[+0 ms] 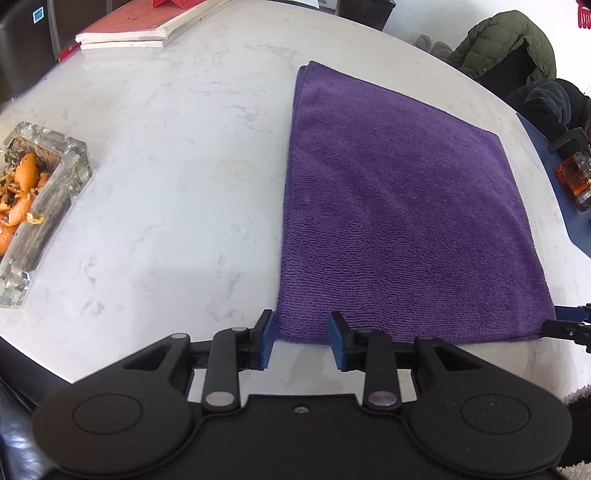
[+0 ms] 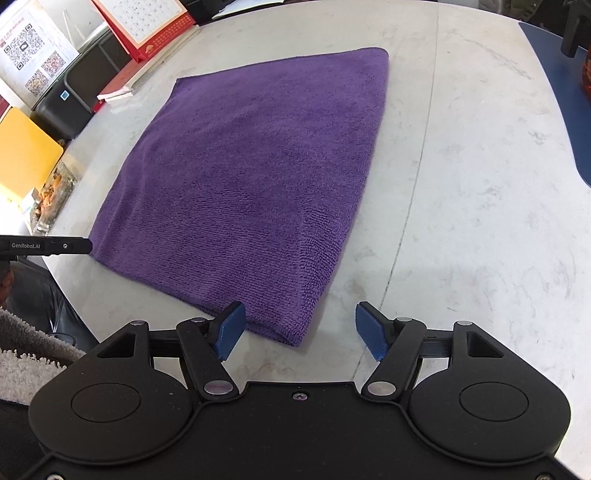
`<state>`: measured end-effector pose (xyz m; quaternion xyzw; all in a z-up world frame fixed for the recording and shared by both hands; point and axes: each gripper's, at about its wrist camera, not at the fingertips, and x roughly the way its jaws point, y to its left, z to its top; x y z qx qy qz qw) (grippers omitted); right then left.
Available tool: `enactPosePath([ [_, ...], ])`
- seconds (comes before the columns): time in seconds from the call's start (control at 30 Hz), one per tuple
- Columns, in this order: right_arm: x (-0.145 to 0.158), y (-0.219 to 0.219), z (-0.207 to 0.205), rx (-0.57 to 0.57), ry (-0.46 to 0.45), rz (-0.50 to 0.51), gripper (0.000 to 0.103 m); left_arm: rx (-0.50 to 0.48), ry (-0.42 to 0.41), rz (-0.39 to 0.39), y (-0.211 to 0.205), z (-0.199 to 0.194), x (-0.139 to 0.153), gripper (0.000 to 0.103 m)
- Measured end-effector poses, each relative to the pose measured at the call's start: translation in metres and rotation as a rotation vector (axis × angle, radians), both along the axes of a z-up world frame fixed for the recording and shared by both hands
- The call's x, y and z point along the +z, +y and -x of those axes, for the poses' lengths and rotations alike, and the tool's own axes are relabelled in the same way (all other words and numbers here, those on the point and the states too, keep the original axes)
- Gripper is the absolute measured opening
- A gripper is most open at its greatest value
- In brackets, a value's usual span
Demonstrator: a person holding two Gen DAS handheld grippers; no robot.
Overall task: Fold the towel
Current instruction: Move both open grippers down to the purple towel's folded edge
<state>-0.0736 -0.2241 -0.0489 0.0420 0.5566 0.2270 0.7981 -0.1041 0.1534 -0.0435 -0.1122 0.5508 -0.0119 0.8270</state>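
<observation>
A purple towel point(image 1: 399, 206) point(image 2: 240, 177) lies flat and folded on the white marble table point(image 1: 166, 147) point(image 2: 480, 184). My left gripper point(image 1: 302, 339) is open at the towel's near left corner, which lies flat between the blue pads point(image 1: 267, 341). My right gripper point(image 2: 301, 330) stands open wider at the near right corner; its left pad point(image 2: 231, 330) sits over the towel's near edge and the right pad is over bare table. Each gripper shows at the edge of the other's view: the right gripper point(image 1: 569, 326) and the left gripper point(image 2: 48, 245).
A glass ashtray point(image 1: 33, 206) with orange peel sits at the table's left. Red-covered books point(image 1: 140, 26) and a red desk calendar point(image 2: 147, 26) lie at the far left. A blue mat point(image 2: 565, 92) with an amber bottle point(image 1: 576, 177) is on the right, and jackets point(image 1: 506, 40) hang beyond.
</observation>
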Motion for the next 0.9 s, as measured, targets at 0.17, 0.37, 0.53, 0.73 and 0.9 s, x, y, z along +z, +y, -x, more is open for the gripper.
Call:
enactPosePath([
  [0.17,0.001,0.003,-0.003,0.010,-0.001,0.006,0.068,-0.014,-0.001,0.008,-0.006,-0.004,0.000,0.036],
  [0.37,0.001,0.008,-0.004,0.022,-0.006,0.014,0.069,-0.057,-0.006,0.016,-0.018,-0.010,-0.001,0.035],
  [0.53,0.001,0.008,-0.004,0.020,-0.008,0.016,0.069,-0.078,-0.014,0.013,-0.021,-0.014,-0.002,0.024],
  [0.73,0.001,0.007,-0.004,0.008,-0.009,0.019,0.069,-0.079,-0.026,0.045,-0.018,-0.014,-0.006,0.013],
  [0.9,0.001,0.008,-0.004,0.005,-0.011,0.027,0.068,-0.084,-0.024,0.058,-0.017,-0.017,-0.006,0.011],
])
